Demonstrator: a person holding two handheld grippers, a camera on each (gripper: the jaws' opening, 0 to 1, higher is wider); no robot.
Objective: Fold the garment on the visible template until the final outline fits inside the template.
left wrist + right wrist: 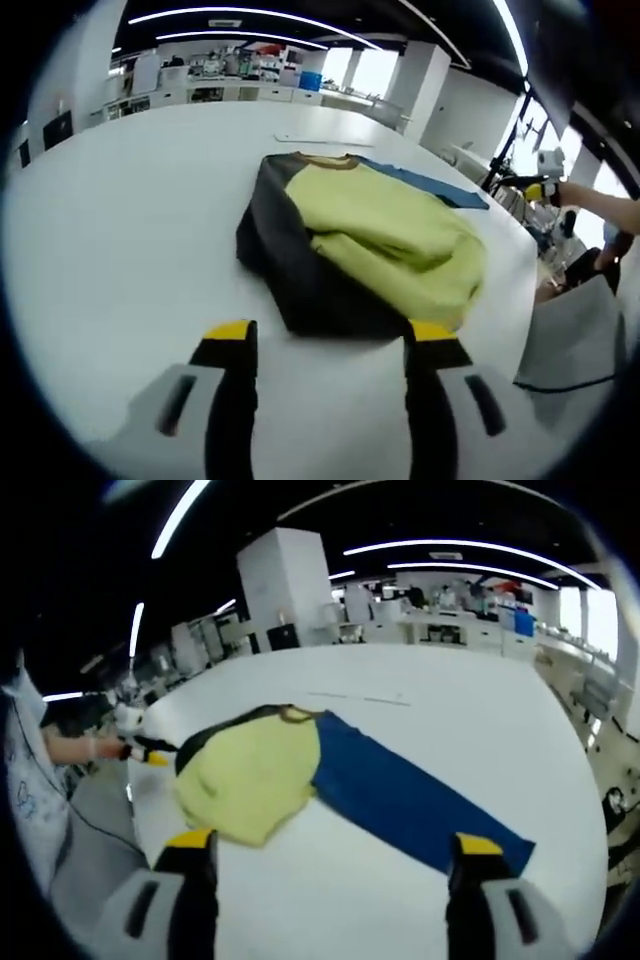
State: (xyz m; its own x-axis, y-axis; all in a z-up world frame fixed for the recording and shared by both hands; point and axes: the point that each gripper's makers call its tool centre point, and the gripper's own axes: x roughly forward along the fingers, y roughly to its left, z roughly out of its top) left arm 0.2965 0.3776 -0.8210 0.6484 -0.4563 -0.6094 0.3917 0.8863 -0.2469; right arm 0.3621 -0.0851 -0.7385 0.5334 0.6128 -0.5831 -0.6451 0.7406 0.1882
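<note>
- The left gripper (331, 333) hovers above the white tabletop (120, 220), its yellow-tipped jaws spread wide and gripping nothing; the tips sit just short of the garment's near edge.
- The right gripper (327, 842) is likewise released, jaws far apart and empty, over the tabletop.
- The garment (385, 235), yellow-green with dark sleeves, lies bunched and partly folded on the tabletop.
- It overlaps one end of the blue template (400, 795), which lies flat and stretches out from under the garment.
- In the right gripper view the left gripper appears beyond the garment, held by a person's hand (88, 746).
</note>
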